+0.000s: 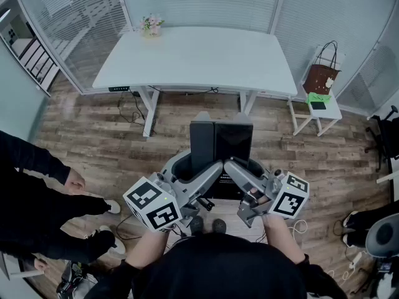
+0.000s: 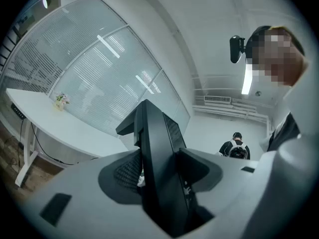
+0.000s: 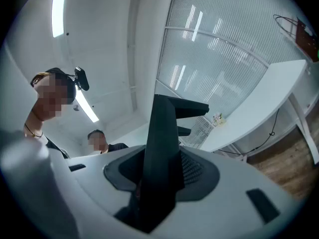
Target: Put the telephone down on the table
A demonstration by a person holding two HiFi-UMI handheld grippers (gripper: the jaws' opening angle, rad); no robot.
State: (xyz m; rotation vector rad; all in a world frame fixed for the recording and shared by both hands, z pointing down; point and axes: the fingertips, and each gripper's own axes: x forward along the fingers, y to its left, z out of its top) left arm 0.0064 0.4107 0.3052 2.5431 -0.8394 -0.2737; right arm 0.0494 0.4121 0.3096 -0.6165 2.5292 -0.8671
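Observation:
The black telephone (image 1: 221,145) hangs in front of me above the wooden floor, held from both sides. My left gripper (image 1: 207,173) is shut on its left part and my right gripper (image 1: 240,173) is shut on its right part. In the left gripper view the telephone (image 2: 159,158) stands edge-on, with the pads of the left gripper (image 2: 160,185) pressed against it. The right gripper view shows the telephone (image 3: 162,148) clamped the same way in the right gripper (image 3: 158,183). The white table (image 1: 199,58) stands farther ahead, apart from the telephone.
A small flower pot (image 1: 151,25) sits at the table's far left corner. A white stool (image 1: 319,109) with a brown bag (image 1: 322,76) stands to the right. A person in black (image 1: 37,192) is at my left. Cables (image 1: 299,229) lie on the floor.

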